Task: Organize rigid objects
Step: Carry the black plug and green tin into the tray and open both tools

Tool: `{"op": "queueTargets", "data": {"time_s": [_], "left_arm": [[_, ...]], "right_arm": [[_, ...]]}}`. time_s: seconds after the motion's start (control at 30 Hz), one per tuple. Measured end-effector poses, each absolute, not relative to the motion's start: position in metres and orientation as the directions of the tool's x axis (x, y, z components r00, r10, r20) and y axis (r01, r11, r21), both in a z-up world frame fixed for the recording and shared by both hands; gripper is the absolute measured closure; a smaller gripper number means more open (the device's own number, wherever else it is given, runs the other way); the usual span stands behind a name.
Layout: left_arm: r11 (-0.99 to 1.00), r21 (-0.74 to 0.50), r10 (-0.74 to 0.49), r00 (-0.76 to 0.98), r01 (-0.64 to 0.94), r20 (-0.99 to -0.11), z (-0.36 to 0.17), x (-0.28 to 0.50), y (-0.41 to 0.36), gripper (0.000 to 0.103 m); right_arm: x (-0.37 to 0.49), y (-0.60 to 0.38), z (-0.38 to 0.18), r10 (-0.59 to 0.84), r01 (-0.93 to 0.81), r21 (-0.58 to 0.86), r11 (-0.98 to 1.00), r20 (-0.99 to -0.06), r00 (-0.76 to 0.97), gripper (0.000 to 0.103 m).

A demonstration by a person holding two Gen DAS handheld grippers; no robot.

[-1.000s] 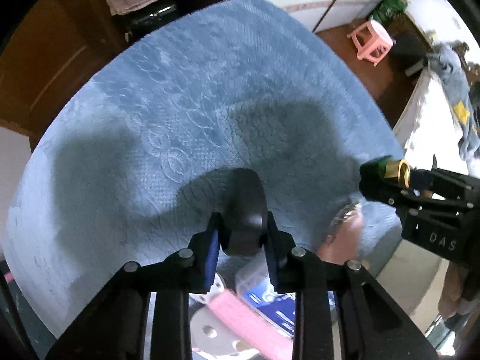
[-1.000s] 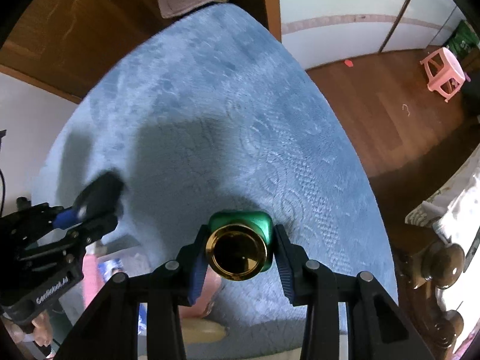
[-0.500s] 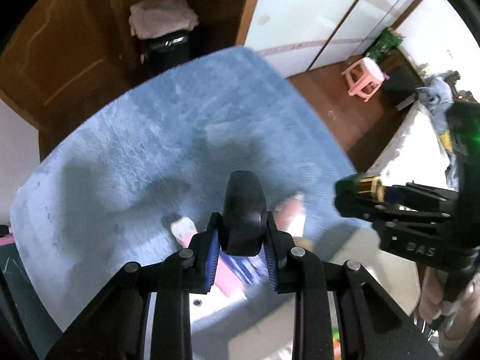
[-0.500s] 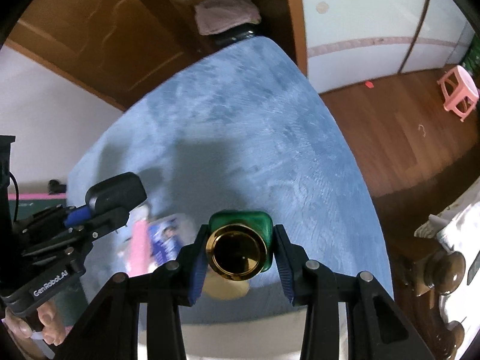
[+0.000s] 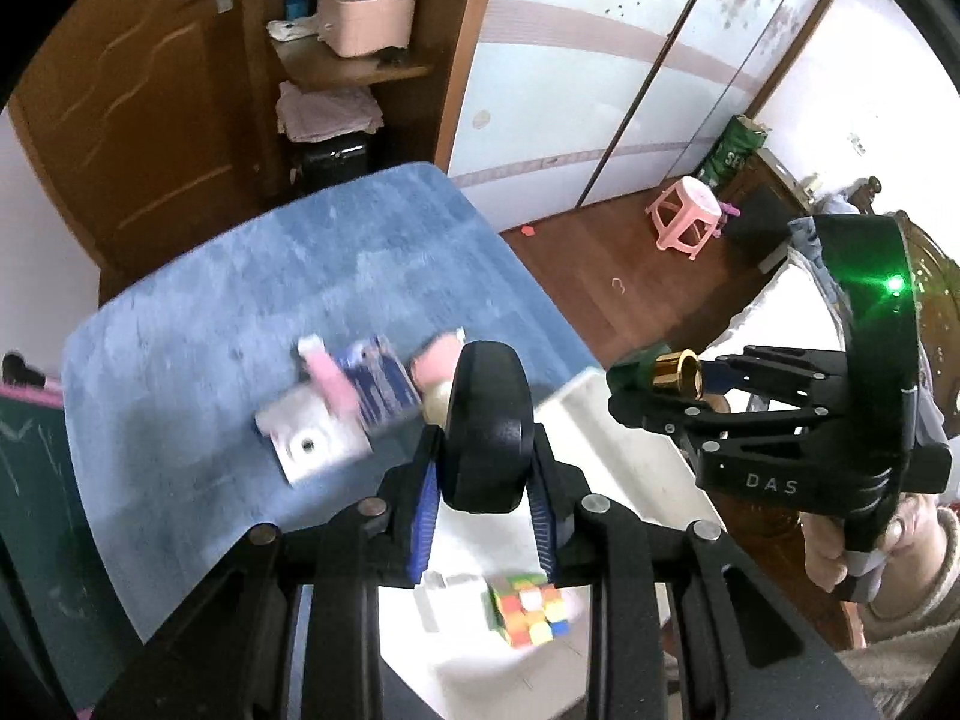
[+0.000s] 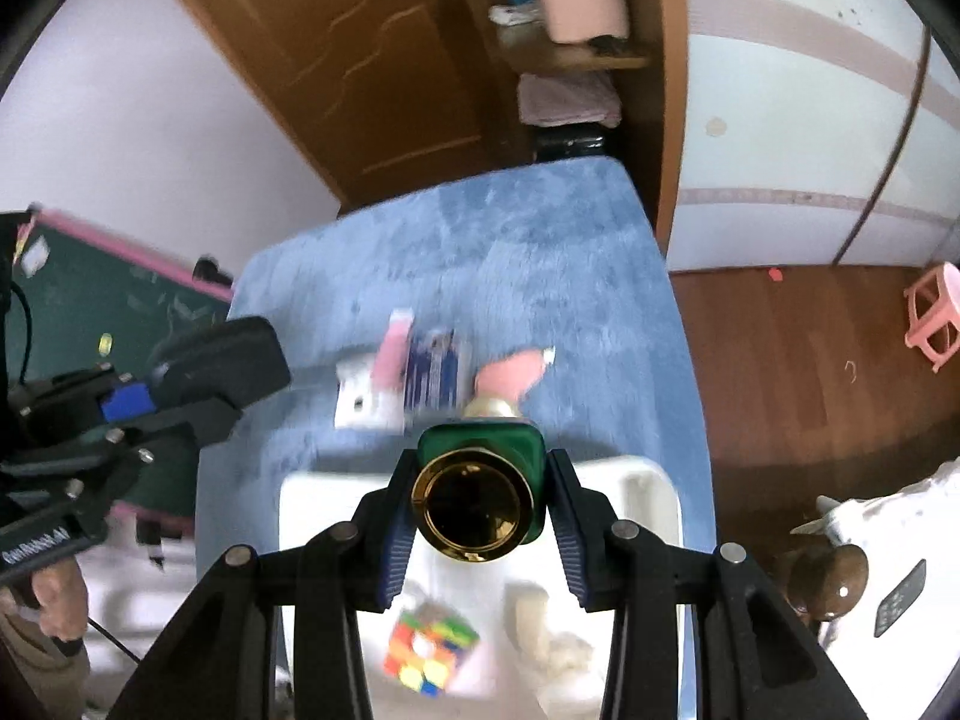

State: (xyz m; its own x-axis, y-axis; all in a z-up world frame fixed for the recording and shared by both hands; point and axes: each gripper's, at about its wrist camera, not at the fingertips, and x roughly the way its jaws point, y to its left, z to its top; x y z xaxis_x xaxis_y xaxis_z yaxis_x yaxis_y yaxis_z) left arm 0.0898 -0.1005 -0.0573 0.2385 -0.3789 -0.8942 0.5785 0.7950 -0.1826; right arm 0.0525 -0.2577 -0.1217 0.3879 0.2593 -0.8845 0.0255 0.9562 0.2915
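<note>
Black rounded object (image 5: 487, 426), dark & smooth, sits clamped between the blue pads of the left tool (image 5: 485, 501), centre of the left wrist view; tool closed tight on it. In the right wrist view the same object shows at mid left, poking out of that tool.

Green bottle w/ gold cap (image 6: 480, 489) is gripped by the right tool (image 6: 480, 531), lower centre of the right wrist view, gold cap facing the camera, green body behind it. Pads press both sides of the green body. In the left wrist view it shows at mid right, held out in front of the right tool; a hand (image 5: 840, 546) grips that tool's handle at lower right.

Under both tools: white tray (image 6: 651, 480), bottom centre of each view. In it a colour cube (image 6: 429, 651) and a white blocky piece (image 6: 531, 615), blurred, can't tell what it is.

Beyond the tray, on the blue cloth tabletop (image 5: 252, 276), a loose cluster: white flat box (image 5: 312, 441), pink tube (image 5: 330, 378) lying across it, blue packet (image 5: 384, 381) just beside, pink item (image 5: 435, 363) w/ a pale round thing near it. All motion-blurred.

Further out: brown wooden door upper left, pink stool (image 5: 690, 213) on the wood floor at right.
</note>
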Motion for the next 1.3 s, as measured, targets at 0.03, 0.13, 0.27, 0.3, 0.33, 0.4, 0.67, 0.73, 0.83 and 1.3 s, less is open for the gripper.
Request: {"op": "queueTargets", "data": {"time_s": [0.03,0.13,0.27,0.3,0.33,0.4,0.67,0.73,0.83,1.3], "left_arm": [[0.800,-0.179,-0.373,0.240,0.573,-0.896,-0.062,0.081,-0.100,0.074],[0.809,-0.159,-0.336,0.223,0.565,-0.915,-0.085,0.061,-0.103,0.074],[0.829,-0.167,-0.296,0.167,0.534,-0.940,-0.125,0.050,-0.104,0.074],[0.834,-0.173,-0.291,0.152,0.524,-0.945,-0.135,0.048,-0.105,0.074],[0.838,-0.178,-0.285,0.135,0.516,-0.949,-0.147,0.047,-0.106,0.074],[0.848,-0.169,-0.261,0.119,0.502,-0.958,-0.169,0.047,-0.110,0.074],[0.884,-0.197,-0.241,0.052,0.425,-0.969,-0.221,0.052,-0.111,0.074],[0.888,-0.195,-0.233,0.042,0.416,-0.972,-0.229,0.055,-0.112,0.074],[0.893,-0.183,-0.218,0.041,0.411,-0.975,-0.236,0.056,-0.114,0.074],[0.886,-0.097,-0.160,0.102,0.454,-0.982,-0.235,0.047,-0.113,0.043]], "right_arm": [[0.046,-0.256,-0.124,0.256,0.018,0.283,0.959,-0.889,0.380,0.062],[0.028,-0.253,-0.144,0.237,0.005,0.254,0.967,-0.909,0.344,0.062],[0.017,-0.253,-0.185,0.223,0.039,0.243,0.969,-0.936,0.272,0.062],[0.015,-0.253,-0.196,0.222,0.045,0.241,0.970,-0.942,0.253,0.062],[0.013,-0.253,-0.208,0.216,0.057,0.235,0.970,-0.948,0.233,0.062],[0.011,-0.252,-0.230,0.203,0.078,0.223,0.972,-0.958,0.202,0.062],[0.019,-0.254,-0.270,0.155,0.132,0.175,0.976,-0.976,0.154,0.062],[0.023,-0.253,-0.274,0.152,0.132,0.172,0.976,-0.977,0.149,0.062],[0.029,-0.252,-0.279,0.150,0.127,0.169,0.977,-0.978,0.142,0.062],[0.016,-0.244,-0.257,0.073,0.065,0.087,0.994,-0.978,0.196,0.047]]}}
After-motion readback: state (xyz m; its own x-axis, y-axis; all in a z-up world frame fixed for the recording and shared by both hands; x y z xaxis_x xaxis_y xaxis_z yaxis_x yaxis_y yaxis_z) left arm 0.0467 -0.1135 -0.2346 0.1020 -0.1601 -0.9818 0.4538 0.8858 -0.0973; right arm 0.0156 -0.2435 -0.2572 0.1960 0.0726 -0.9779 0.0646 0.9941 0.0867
